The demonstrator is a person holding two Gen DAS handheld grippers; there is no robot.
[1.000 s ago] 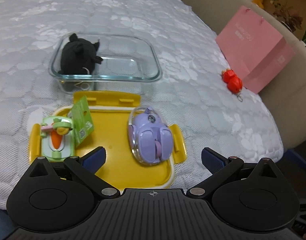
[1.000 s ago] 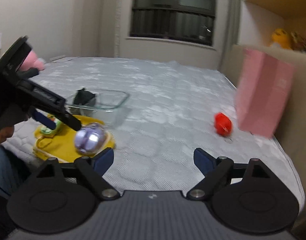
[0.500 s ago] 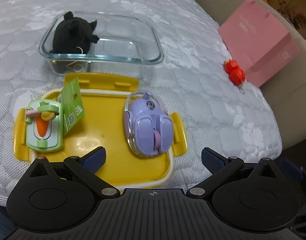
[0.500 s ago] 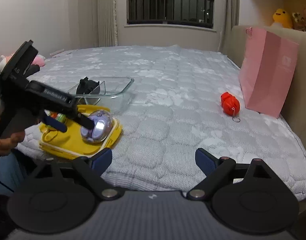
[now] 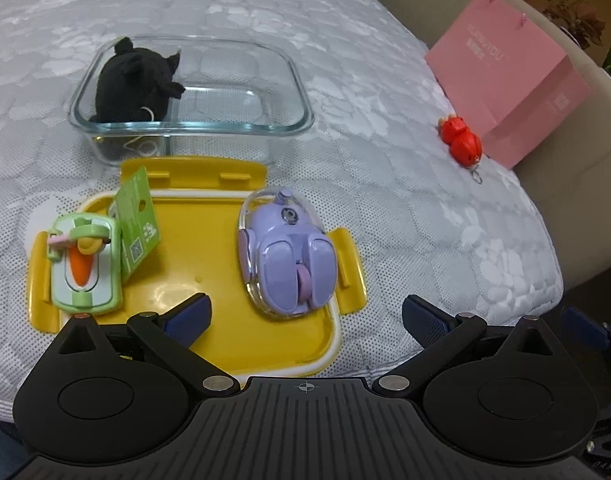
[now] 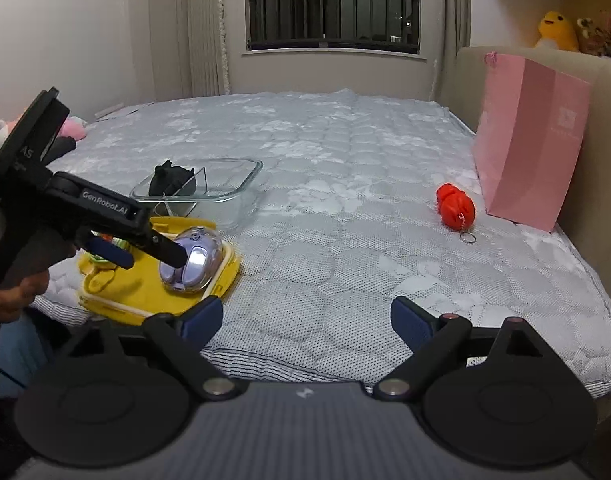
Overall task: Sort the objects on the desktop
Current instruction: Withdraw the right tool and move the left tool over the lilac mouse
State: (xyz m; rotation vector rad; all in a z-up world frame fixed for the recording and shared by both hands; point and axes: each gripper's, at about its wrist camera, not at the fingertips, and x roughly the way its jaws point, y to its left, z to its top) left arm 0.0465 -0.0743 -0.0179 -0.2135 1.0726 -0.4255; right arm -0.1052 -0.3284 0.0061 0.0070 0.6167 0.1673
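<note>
A purple mouse (image 5: pixel 290 260) and a green carrot toy with a tag (image 5: pixel 85 265) lie on a yellow lid (image 5: pixel 185 272) at the bed's near edge. Behind it a glass container (image 5: pixel 273 76) holds a black plush (image 5: pixel 135 82). A red keychain toy (image 5: pixel 460 142) lies to the right on the bed. My left gripper (image 5: pixel 305 316) is open and empty, hovering just above the lid's near edge with the mouse between its fingers' line. It also shows in the right wrist view (image 6: pixel 151 250). My right gripper (image 6: pixel 305 320) is open and empty, off the bed's front edge, the red toy (image 6: pixel 455 204) far ahead of it to the right.
A pink paper bag (image 6: pixel 529 140) stands against the beige headboard (image 6: pixel 601 184) at the right, just behind the red toy. The quilted mattress (image 6: pixel 325 240) stretches back to a wall with a window. Plush toys sit on the shelf at top right.
The left gripper has shifted slightly over the lid, the mouse staying in front of its fingers. The right gripper has steadied and pulled back a little, both staying open.
</note>
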